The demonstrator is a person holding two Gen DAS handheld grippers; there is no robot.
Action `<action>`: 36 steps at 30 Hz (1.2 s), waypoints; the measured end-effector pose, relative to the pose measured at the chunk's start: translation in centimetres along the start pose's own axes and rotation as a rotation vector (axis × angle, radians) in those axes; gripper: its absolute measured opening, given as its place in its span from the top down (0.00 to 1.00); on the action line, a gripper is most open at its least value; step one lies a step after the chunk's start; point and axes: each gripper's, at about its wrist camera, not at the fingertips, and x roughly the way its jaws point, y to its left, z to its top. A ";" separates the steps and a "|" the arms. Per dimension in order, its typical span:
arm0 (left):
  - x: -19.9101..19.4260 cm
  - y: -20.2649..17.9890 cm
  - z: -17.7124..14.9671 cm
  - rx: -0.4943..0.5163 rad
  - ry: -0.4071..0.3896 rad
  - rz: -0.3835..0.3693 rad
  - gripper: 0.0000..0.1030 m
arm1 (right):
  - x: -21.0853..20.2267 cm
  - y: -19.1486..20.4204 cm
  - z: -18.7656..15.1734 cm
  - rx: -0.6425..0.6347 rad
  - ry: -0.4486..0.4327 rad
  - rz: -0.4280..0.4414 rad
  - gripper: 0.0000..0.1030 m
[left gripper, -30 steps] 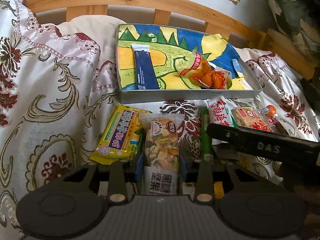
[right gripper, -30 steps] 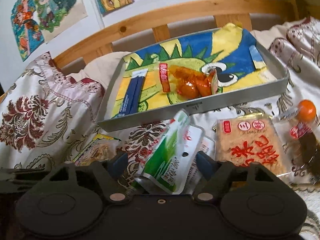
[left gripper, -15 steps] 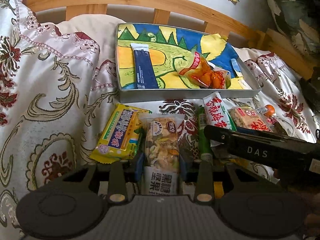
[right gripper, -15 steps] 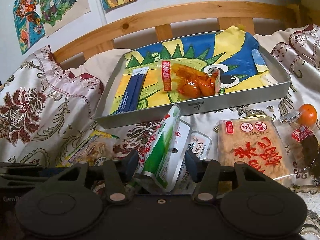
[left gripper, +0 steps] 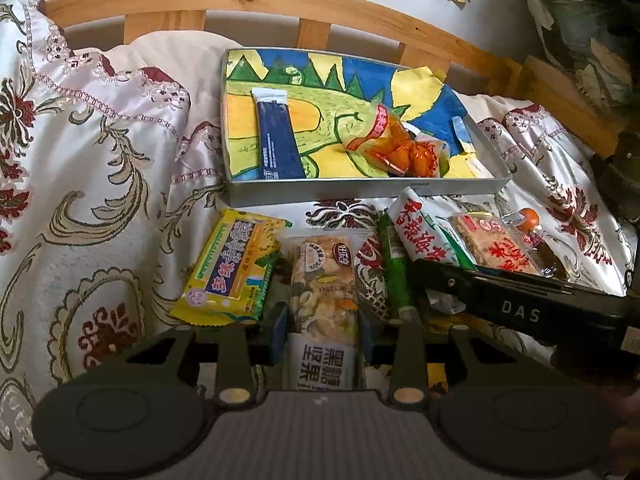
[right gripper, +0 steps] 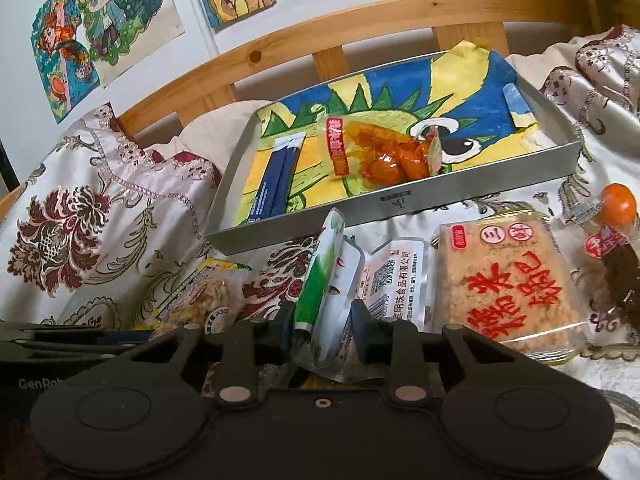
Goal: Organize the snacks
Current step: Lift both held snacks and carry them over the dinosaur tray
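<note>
The bed (left gripper: 100,184), under a floral satin cover, carries everything. Toward its headboard edge sits the grey tray (left gripper: 360,194), lined with a dinosaur drawing and holding a dark blue stick pack (left gripper: 276,140) and an orange snack bag (left gripper: 400,148).

Along the tray's near wall the loose snacks lie in a row: a yellow bar (left gripper: 232,268) at the left, a rice cracker pack (right gripper: 508,284) and a small orange-capped packet (right gripper: 612,232) at the right.

The left tongs (left gripper: 322,330) are clamped on a clear nut bar (left gripper: 324,288). The right tongs (right gripper: 322,330), wide around a green-and-white pouch (right gripper: 324,280) a second ago, have now narrowed until both pads meet its sides, and the pouch stands on edge between them. So both tongs seem loaded, and carrying both to the tray looks like the next step. Most of the snacks are not yet in the tray.
</note>
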 end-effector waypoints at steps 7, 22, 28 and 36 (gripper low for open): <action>-0.4 -0.3 0.5 0.001 -0.023 -0.014 0.61 | -1.8 0.4 -0.1 -0.047 -0.050 0.018 0.70; 1.4 -2.0 7.7 0.026 -0.193 0.043 0.61 | -2.9 -1.7 6.6 -0.090 -0.175 -0.004 0.70; 3.9 -2.8 11.4 -0.021 -0.250 0.076 0.61 | -1.0 -4.4 10.6 -0.058 -0.186 -0.043 0.70; 8.2 -3.2 14.1 -0.081 -0.292 0.155 0.61 | 2.6 -6.8 13.5 -0.057 -0.207 -0.122 0.70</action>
